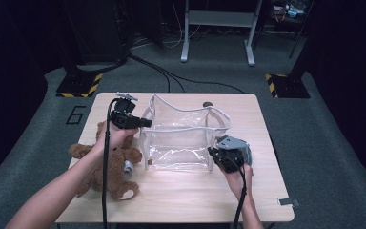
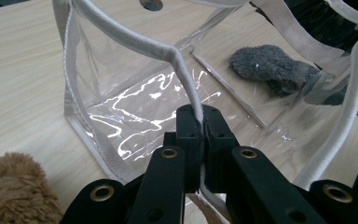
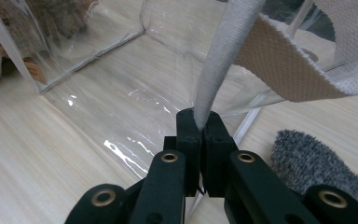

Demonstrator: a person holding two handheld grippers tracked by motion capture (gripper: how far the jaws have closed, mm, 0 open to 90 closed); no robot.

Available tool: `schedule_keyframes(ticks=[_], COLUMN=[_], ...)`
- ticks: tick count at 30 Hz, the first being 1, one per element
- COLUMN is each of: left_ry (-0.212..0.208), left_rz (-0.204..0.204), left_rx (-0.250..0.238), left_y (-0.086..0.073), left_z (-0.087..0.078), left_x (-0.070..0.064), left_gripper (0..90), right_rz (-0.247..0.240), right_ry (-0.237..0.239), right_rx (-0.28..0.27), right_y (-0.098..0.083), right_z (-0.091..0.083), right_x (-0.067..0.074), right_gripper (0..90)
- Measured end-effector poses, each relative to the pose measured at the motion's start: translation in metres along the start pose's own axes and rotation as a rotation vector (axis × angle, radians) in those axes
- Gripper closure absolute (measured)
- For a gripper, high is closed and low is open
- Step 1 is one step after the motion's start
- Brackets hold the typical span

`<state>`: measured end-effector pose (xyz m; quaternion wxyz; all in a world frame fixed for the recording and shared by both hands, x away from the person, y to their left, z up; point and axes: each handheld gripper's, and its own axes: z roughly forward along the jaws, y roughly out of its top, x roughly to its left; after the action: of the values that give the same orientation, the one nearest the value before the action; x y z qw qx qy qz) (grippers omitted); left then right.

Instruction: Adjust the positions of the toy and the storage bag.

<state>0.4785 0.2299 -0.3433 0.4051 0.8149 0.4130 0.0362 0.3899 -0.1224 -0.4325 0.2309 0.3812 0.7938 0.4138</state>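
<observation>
A clear plastic bag [image 1: 181, 138] with white fabric trim stands open in the middle of the wooden table [image 1: 171, 195]. My left gripper [image 1: 145, 123] is shut on the bag's white rim [image 2: 186, 88] at its left side. The right gripper [image 1: 214, 155] is shut on the white rim [image 3: 214, 79] at the bag's right front corner, beside a woven handle strap [image 3: 289, 70]. A brown teddy bear [image 1: 107, 167] lies on the table left of the bag, under my left forearm; its fur [image 2: 14, 191] is at the lower left of the left gripper view.
A grey fuzzy item [image 2: 270, 65] lies on the table beyond the bag's right side, close to the right gripper [image 3: 317, 163]. A small dark disc [image 1: 208, 104] sits by the table's far edge. Cables and stand legs lie on the floor behind.
</observation>
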Motion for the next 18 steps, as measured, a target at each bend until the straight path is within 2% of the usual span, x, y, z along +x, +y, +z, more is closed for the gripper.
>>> schedule_keyframes(ticks=[3, 10, 11, 12, 13, 14, 16, 17, 18], left_ry=[0.002, -0.007, -0.008, -0.008, -0.008, -0.003, -0.008, -0.004, 0.001], left_rz=[0.0, 0.012, -0.001, -0.001, 0.003, -0.01, -0.019, -0.021, -0.01], left_rx=[-0.005, -0.018, -0.023, -0.023, -0.031, -0.04, -0.048, -0.06, -0.069], left_y=[-0.003, -0.01, -0.01, -0.01, -0.01, -0.011, -0.011, -0.012, -0.012], left_z=[-0.003, -0.006, -0.006, -0.006, -0.006, -0.008, -0.009, -0.012, -0.014], left_x=[-0.001, -0.005, -0.005, -0.005, -0.003, -0.001, 0.0, 0.001, 0.002], left_gripper=[86.9, 86.4, 85.1, 81.9, 72.5, 63.6, 47.0, 47.0, 40.4], right_rz=[-0.015, 0.003, -0.005, -0.005, 0.009, 0.016, 0.029, 0.026, 0.035], right_ry=[0.0, 0.007, 0.006, 0.006, 0.0, 0.001, -0.001, 0.001, -0.005], right_rx=[-0.005, -0.015, -0.016, -0.016, -0.011, -0.01, -0.007, -0.01, -0.013], right_y=[-0.005, -0.01, -0.01, -0.01, -0.011, -0.012, -0.013, -0.014, -0.015], right_z=[-0.005, -0.007, -0.007, -0.007, -0.006, -0.006, -0.007, -0.008, -0.01], right_x=[0.008, 0.01, 0.01, 0.01, 0.01, 0.01, 0.009, 0.009, 0.009], right_gripper=[87.8, 87.5, 86.8, 86.8, 72.7, 64.0, 62.2, 57.5, 51.7])
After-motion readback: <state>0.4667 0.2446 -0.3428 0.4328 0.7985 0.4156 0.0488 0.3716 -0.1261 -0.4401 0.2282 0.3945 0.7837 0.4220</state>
